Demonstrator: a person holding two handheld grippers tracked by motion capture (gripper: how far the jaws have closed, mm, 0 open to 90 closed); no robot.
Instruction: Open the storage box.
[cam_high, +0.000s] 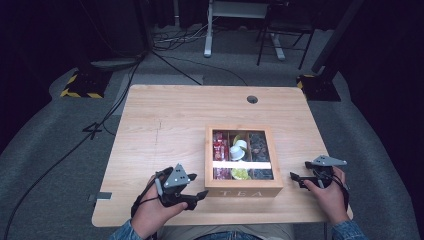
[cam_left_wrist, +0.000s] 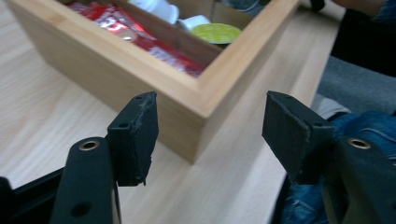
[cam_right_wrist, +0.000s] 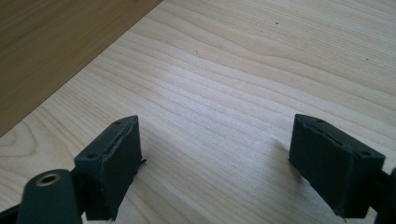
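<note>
A wooden tea box (cam_high: 243, 188) marked TEA stands near the table's front edge, right of centre. Its compartments hold red packets (cam_high: 219, 147), white cups (cam_high: 238, 150), a yellow-green capsule (cam_high: 240, 174) and dark items (cam_high: 260, 145). My left gripper (cam_high: 200, 194) is open, just left of the box's near left corner and pointing at it. In the left gripper view that corner of the box (cam_left_wrist: 116, 70) lies beyond my left gripper (cam_left_wrist: 210, 126), with nothing between the pads. To the right of the box, my right gripper (cam_high: 295, 178) is open over bare wood; in its own view the right gripper (cam_right_wrist: 215, 140) is empty.
The light wooden table (cam_high: 165, 125) has a round cable hole (cam_high: 252, 99) at the back. A white band (cam_high: 242, 164) crosses the box top. Grey carpet, cables and stand legs lie beyond the table. The box's side wall (cam_right_wrist: 56, 46) shows at upper left in the right gripper view.
</note>
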